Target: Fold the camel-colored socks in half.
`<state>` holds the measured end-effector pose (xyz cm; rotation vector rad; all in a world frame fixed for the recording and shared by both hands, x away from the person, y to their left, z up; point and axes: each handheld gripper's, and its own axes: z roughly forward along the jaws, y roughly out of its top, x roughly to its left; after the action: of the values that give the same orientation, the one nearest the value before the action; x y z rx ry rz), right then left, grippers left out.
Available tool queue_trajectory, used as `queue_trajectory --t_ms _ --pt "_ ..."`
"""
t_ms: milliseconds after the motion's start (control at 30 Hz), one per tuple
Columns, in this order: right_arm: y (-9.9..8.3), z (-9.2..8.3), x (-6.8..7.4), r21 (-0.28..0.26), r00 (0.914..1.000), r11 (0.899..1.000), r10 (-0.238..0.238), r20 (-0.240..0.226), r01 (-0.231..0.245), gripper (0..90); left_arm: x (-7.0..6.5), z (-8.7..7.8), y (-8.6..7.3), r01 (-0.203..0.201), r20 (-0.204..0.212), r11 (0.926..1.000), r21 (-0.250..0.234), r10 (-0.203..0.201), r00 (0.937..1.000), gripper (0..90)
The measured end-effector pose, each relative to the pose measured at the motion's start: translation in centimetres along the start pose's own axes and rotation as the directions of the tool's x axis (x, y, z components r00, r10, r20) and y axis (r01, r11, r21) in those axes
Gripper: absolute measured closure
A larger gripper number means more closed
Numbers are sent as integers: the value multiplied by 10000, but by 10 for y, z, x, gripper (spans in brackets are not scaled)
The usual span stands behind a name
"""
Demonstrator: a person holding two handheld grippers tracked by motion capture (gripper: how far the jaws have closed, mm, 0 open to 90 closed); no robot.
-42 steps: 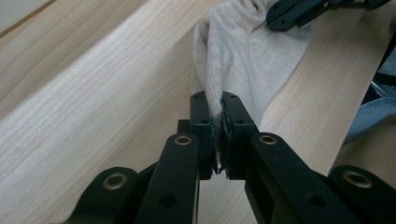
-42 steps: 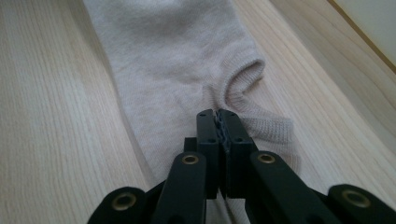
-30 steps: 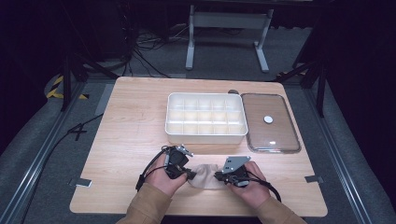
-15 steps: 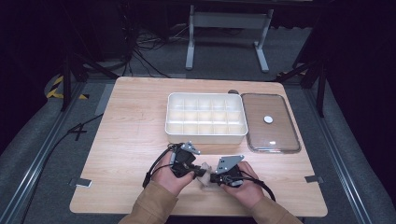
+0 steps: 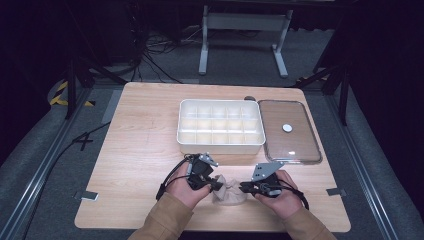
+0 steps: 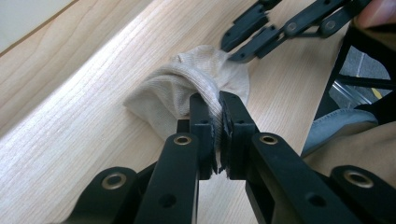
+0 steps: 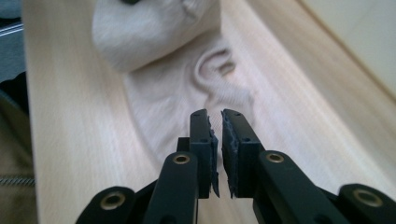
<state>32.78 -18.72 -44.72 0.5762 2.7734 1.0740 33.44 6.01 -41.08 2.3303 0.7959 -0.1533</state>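
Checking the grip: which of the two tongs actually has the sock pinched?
The left tongs: their jaws clamp a fold of the beige sock. The right tongs stand slightly apart, having just been opening, nothing between them.

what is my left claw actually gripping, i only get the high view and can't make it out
observer: In the left gripper view, the left claw is pinched shut on a raised fold of the beige sock.
operator: and the right claw, got anything
observer: No. In the right gripper view, the right claw has just been opening. There is a thin gap with nothing between its jaws, and the sock lies on the table just ahead.
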Motion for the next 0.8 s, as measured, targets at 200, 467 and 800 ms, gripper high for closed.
queue_trajectory --t_ms 200,467,800 --pt "-5 14 3 620 9996 9979 -150 -245 165 840 -3 4 5 -110 56 9999 -7 110 9999 849" --pt "-7 15 3 487 9998 9988 21 -183 -12 842 -9 19 15 -430 340 9991 26 429 9985 849" --pt "-10 15 4 225 9998 9997 39 -178 -35 839 -12 35 22 -598 467 9978 283 585 9972 848"
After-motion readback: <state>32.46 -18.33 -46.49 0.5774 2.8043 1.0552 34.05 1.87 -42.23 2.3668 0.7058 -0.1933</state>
